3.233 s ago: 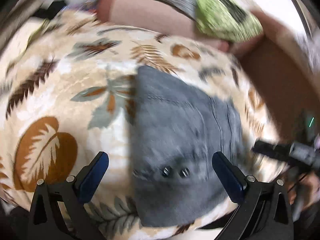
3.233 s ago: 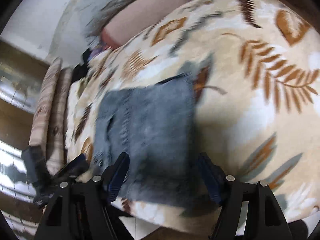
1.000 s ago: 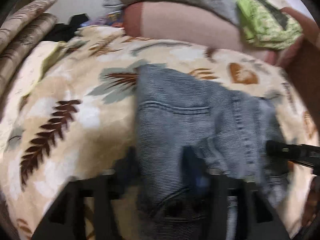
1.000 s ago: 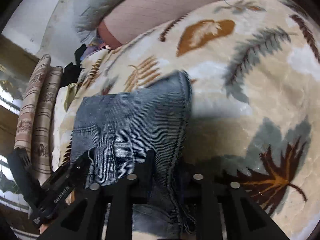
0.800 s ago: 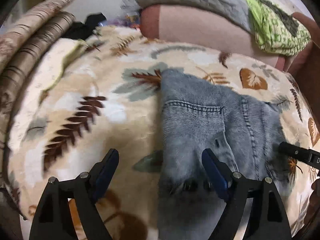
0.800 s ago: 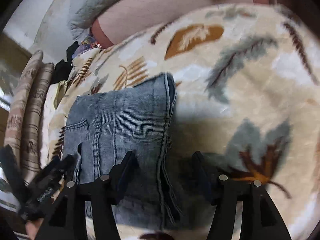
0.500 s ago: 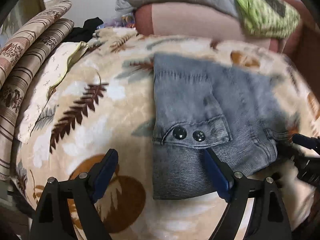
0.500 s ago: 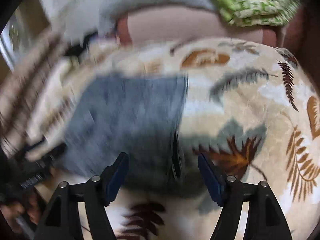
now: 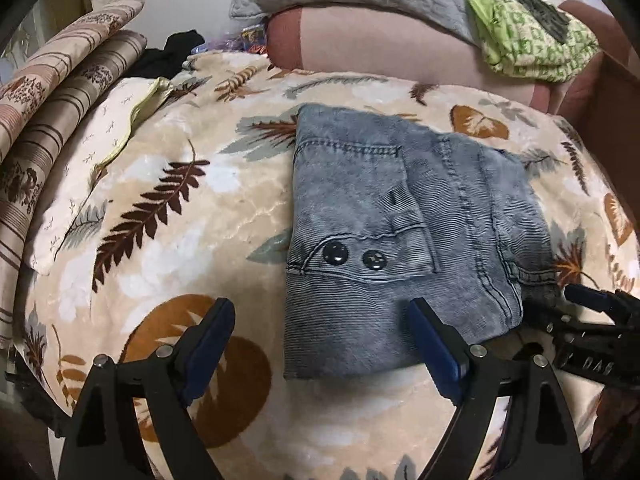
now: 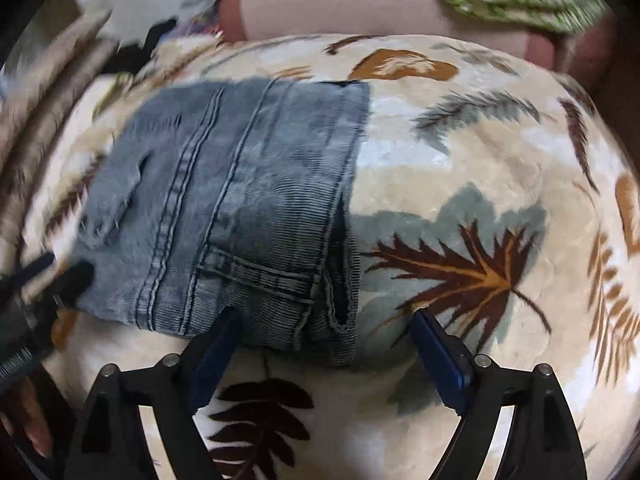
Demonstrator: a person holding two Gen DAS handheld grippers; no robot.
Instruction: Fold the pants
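On plush leaf-print blanket (image 9: 168,184), ribbed denim pants (image 9: 384,216) lie folded square, both hand-held grippers gaping, empty.

Faded grey-blue pants (image 9: 404,236) lie folded flat on the leaf-print blanket (image 9: 200,216).

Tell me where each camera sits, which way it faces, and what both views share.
Left wrist: on the left gripper, angled down at the folded jeans on the leaf-print blanket; its own open fingers show, with the right gripper at the right edge.
Right wrist: on the right gripper, angled down at the jeans' right edge; its open fingers show, the left gripper at left.
Shared: jeans, blanket, green cloth.
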